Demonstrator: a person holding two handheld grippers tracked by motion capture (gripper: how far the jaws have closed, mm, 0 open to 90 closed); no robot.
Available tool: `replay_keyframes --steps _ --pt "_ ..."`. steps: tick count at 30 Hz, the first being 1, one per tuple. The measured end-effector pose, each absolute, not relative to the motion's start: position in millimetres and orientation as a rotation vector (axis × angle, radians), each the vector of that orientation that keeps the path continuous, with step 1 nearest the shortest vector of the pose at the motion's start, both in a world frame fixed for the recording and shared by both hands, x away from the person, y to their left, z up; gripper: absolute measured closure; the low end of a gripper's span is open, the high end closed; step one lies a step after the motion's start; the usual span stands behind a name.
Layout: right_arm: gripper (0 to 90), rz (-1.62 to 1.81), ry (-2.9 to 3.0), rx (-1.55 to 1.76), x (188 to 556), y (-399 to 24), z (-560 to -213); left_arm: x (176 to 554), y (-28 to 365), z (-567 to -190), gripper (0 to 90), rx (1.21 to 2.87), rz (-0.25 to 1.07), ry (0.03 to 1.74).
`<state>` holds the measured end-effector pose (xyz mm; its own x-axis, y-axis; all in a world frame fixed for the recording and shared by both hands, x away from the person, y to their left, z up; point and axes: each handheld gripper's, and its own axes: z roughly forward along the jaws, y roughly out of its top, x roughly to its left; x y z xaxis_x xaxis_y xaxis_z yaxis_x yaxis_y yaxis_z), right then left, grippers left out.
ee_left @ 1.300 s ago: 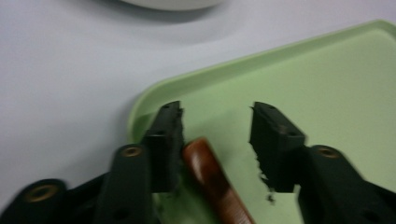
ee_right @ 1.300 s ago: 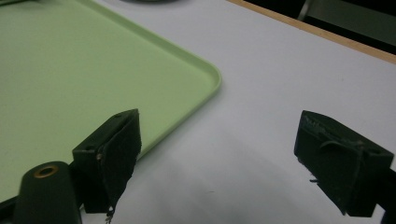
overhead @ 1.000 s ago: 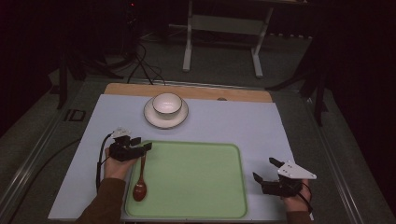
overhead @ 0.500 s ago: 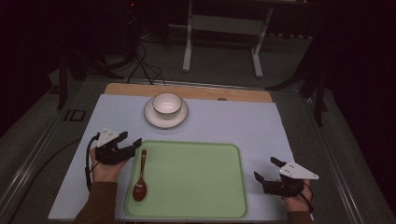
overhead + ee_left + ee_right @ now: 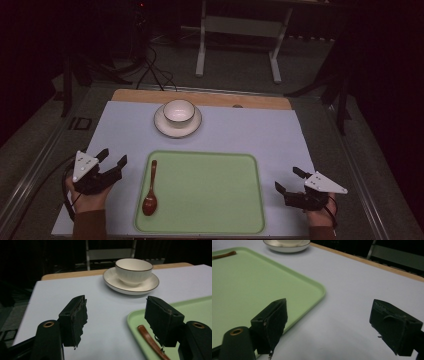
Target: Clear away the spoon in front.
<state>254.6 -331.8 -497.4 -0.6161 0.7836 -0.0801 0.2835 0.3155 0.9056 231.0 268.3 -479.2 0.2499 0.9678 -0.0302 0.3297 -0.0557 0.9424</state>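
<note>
Spoon (image 5: 150,189) is the thing in hand here: it lies flat on the green tray (image 5: 210,227), close along the tray's left rim, with nothing gripping it. Its long axis runs nearly straight away from the person, the dark reddish bowl end toward the near edge and the slim handle pointing up the table toward the bowl (image 5: 179,111) on its saucer (image 5: 159,126). That lie probably suits the layout: tucked against the left rim, it leaves the wide middle of the tray bare, likely as room for the bowl and saucer, which stand beyond the tray's far edge, well apart from it.

The left gripper (image 5: 112,161) sits just off the tray's left side, over the pale mat (image 5: 250,130), and its jaws have just been opening; they stand spread wide with nothing between them. In the left gripper view the spoon's handle (image 5: 150,340) shows low by the right-hand jaw, on the tray, not touched by it. This looks like a release with the hand drawn clear.

The right gripper (image 5: 289,180) waits beside the tray's right rim, jaws also spread and empty, apparently idle until needed.
</note>
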Motion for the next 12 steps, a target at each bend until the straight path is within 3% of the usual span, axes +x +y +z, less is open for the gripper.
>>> replay_keyframes --steps 12 --pt "14.4 1.299 2.004 0.950 253.4 -335.6 -494.6 217.4 283.5 -482.4 34.0 1.486 0.917 1.297"
